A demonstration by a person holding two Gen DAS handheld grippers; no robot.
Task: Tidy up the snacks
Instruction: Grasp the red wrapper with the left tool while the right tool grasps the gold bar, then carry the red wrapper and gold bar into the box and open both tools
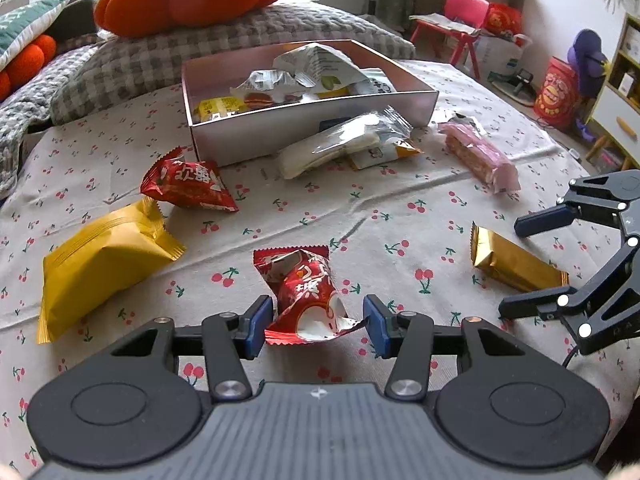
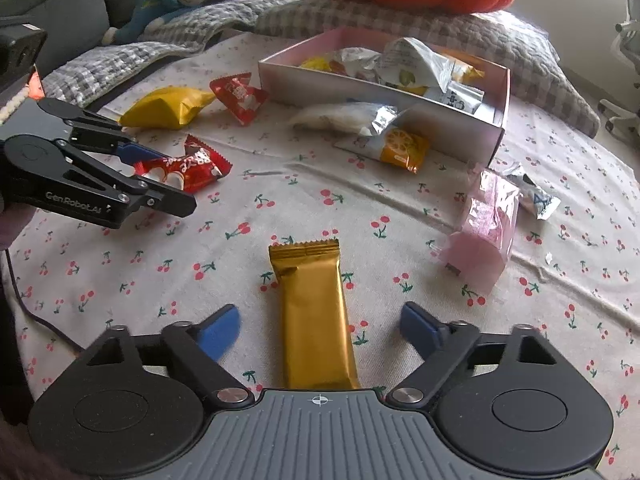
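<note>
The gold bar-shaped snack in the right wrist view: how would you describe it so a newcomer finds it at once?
Start at the open box of snacks on the cherry-print cloth, then come toward the camera. The gold bar lies flat between the open fingers of the right hand-held gripper, untouched. It is long, slim and shiny gold with no print, unlike the puffy yellow pouch farther left.

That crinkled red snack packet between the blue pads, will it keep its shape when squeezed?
Probably not. The crinkled red foil snack packet already looks twisted and dented, so it should crumple further. Its glossy film may slip. It seems light: the puffy wrapper barely presses into the cherry-print cloth.
</note>
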